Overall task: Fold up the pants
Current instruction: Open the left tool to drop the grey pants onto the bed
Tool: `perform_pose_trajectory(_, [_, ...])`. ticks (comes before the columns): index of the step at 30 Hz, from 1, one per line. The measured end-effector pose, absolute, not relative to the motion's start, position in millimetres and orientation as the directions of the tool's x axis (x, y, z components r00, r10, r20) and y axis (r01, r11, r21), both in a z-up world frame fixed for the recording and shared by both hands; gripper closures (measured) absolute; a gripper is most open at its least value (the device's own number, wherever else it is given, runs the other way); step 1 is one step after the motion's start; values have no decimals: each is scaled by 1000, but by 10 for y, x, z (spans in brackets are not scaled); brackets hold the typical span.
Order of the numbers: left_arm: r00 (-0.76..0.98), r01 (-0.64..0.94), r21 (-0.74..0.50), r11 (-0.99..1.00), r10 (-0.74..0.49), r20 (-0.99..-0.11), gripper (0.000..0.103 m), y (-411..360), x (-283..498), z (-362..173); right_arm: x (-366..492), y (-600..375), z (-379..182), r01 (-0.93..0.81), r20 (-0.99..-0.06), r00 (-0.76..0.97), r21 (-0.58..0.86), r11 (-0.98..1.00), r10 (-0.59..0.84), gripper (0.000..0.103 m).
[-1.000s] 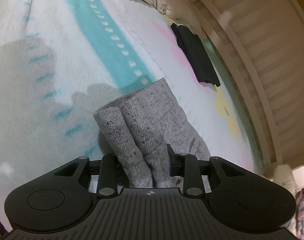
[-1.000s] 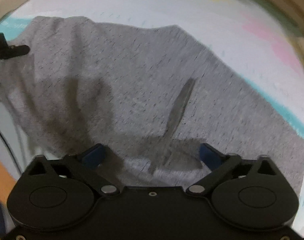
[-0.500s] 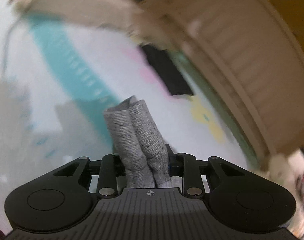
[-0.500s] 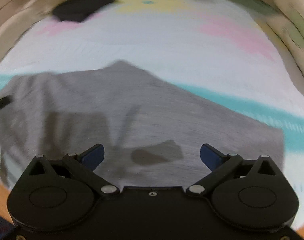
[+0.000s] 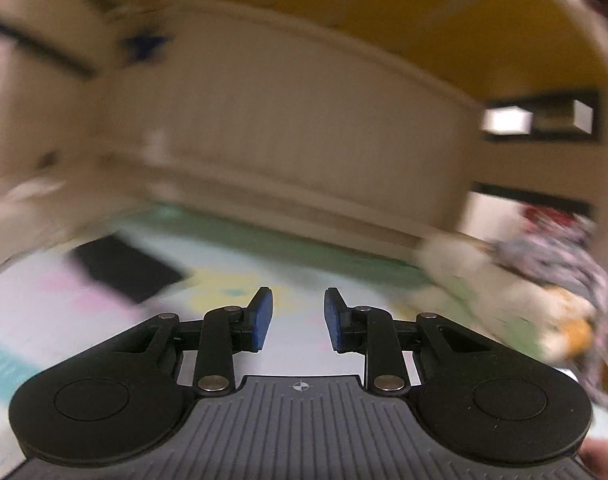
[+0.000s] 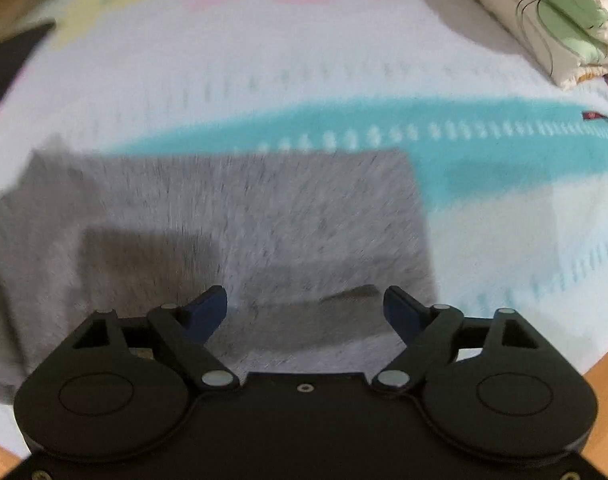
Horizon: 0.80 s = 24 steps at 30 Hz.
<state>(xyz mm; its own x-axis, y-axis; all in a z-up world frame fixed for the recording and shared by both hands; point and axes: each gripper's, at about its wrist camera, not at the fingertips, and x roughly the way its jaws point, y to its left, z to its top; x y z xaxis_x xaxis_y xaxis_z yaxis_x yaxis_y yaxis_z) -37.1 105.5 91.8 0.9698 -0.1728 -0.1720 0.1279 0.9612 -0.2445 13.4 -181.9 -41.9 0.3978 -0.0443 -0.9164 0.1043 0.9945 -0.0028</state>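
Observation:
The grey pants (image 6: 232, 220) lie flat on the patterned blanket (image 6: 264, 60), shown blurred in the right wrist view, with a straight right edge. My right gripper (image 6: 305, 306) is open and empty, just above the near part of the pants. My left gripper (image 5: 298, 320) is open and empty, lifted and pointing toward the bed's far rail; the pants do not show in the left wrist view.
A black garment (image 5: 124, 268) lies on the blanket at the left; it also shows in the right wrist view (image 6: 12, 56). A beige bed rail (image 5: 304, 140) runs behind. A pillow (image 6: 551, 12) lies at the far right. Bundled fabric (image 5: 543, 272) sits at the right.
My left gripper has let go of the grey fabric, opened and swung up toward the bed rail. My right gripper stays open and has shifted over the pants, which now lie flat.

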Motion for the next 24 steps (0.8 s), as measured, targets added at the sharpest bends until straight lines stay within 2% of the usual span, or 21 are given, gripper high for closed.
perform_pose_trajectory(2, [953,189,-275,943,-243,-178,76,795,-222,929,129,-2029,-275,162,-901,431,31,986,-42,17])
perform_pose_trajectory(5, [937,171,-380,909,-269,-221,75,787,8,786,113,-2236,-173,235,-888,454,49,971,-66,17])
perform_pose_trajectory(7, [934,100,-447,889,-239,-265,74,923,53,633,77,-2289,-170,241,-889,453,47,969,-69,17])
perform_pose_trajectory(13, [903,-188,-592,783,-100,-419,62,1779,115,150,94,-2066,-223,179,-893,447,27,983,-56,16])
perform_pose_trajectory(16, [877,-261,-608,749,-80,-475,60,2034,129,-39,201,-1756,-298,108,-898,438,19,994,-30,16])
perform_pose_trajectory(20, [868,-275,-606,747,-77,-490,54,2230,117,-176,250,-1339,-279,26,-889,457,33,999,17,16])
perform_pose_trajectory(24, [836,-345,-530,775,-3,-549,53,2390,89,-275,284,-948,-188,-69,-866,479,125,990,143,16])
